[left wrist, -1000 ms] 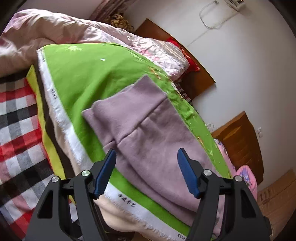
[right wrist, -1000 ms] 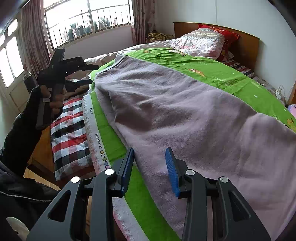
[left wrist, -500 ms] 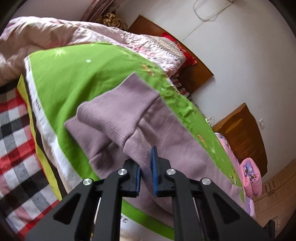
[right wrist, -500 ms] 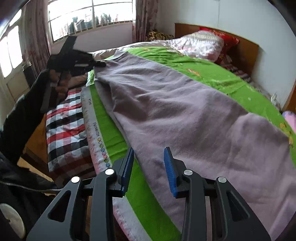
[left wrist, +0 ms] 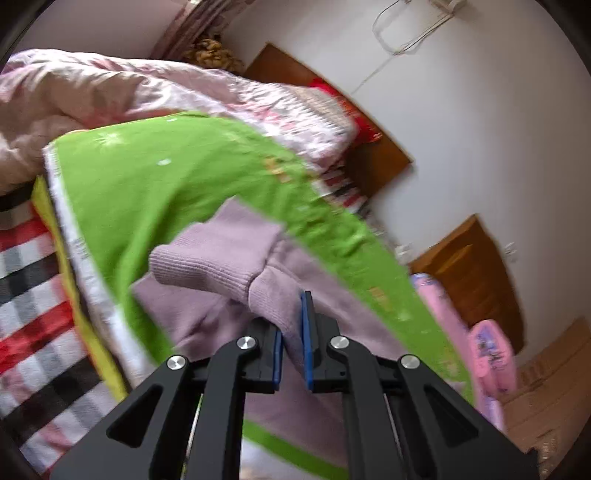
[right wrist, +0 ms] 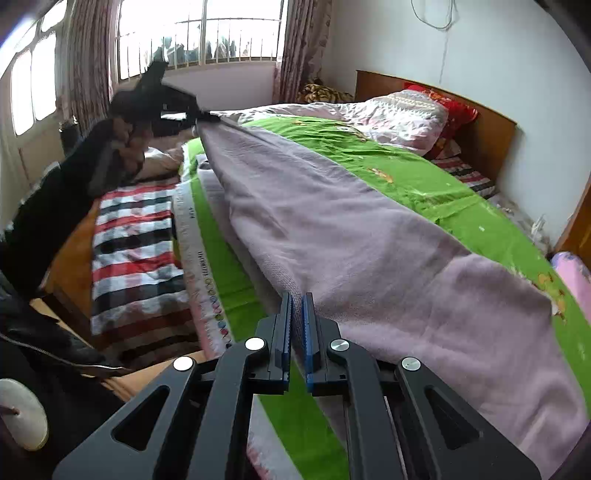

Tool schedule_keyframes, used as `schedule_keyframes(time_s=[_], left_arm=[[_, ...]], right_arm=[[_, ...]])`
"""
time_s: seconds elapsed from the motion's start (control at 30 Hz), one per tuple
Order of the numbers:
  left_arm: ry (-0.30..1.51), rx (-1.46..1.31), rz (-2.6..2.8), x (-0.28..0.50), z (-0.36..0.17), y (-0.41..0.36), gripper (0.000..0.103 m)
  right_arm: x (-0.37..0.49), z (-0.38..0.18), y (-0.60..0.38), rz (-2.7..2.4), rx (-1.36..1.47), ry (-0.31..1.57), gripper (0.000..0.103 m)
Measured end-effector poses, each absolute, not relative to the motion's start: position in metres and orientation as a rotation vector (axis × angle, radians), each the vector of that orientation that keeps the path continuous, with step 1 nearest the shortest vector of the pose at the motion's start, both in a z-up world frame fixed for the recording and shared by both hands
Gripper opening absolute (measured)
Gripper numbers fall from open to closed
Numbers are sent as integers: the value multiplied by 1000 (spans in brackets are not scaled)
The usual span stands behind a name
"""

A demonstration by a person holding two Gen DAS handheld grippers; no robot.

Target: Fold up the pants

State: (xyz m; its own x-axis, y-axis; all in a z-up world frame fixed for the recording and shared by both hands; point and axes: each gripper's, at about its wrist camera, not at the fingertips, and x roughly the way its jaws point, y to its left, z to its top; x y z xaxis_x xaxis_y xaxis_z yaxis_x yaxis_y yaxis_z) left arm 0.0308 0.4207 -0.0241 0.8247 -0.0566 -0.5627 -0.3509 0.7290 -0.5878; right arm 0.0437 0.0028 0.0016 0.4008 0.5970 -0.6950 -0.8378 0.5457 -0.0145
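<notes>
Mauve knit pants (right wrist: 351, 236) lie lengthwise on a green sheet (right wrist: 424, 177) on the bed. My left gripper (left wrist: 291, 332) is shut on the pants' ribbed cuff end (left wrist: 221, 258) and lifts it off the sheet; the same gripper (right wrist: 177, 107) shows far off in the right wrist view, pulling the leg taut. My right gripper (right wrist: 297, 325) is shut on the near edge of the pants at the wide waist end, cloth pinched between its blue pads.
A red, black and white checked blanket (right wrist: 136, 258) hangs over the bed's near side. A pink quilt (left wrist: 110, 96) and pillows (right wrist: 402, 110) are heaped at the headboard (right wrist: 487, 125). A wooden cabinet (left wrist: 476, 273) stands by the wall, a window (right wrist: 199, 33) behind.
My left gripper closed on the cuff and raised it, stretching the leg. My right gripper closed on the near pants edge.
</notes>
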Motion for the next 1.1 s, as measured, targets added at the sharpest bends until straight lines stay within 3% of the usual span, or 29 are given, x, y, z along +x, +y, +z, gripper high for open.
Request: schedule_keyframes(time_s=[0.1,0.2,0.23,0.27,0.3,0.33,0.37,0.53,0.67,0.73,0.87,1.03,1.1], left_arm=[[699,-798,210,40,-69,433,9],[711,-818,220,40,-83,436,17],[706,-817,222,38,-81,435,25],[701,-799,239,36,-75,433,43],[692,-772,277,34,-68,429,53],[666,-698,392,26,-52,421,76],[625,-637,467,19,-40,412,81],[545,-429,206,21,2,322,94],[729,-223,80,61,-26,250,96],[849,-192,89,79,-55,240,100],[881,-86,167,90,-48,221,101],[773,-47,3,99,4,169,101],[808,-44,-100,113,3,137,101]], right_arm=[[45,-22,14,942,-447,768,7],[52,-19,11,939,-401,800,12],[54,-18,9,922,-404,807,33],[54,-16,7,896,-413,801,48],[53,-12,3,888,-407,793,69],[53,-7,-2,911,-368,789,70],[52,-3,-8,929,-318,787,70],[53,7,-40,837,-210,761,70],[63,-22,-74,680,-198,917,70],[55,-28,-98,702,-161,907,70],[41,-15,-140,649,-136,902,70],[66,11,-210,401,-147,799,85],[86,11,-231,304,-190,808,85]])
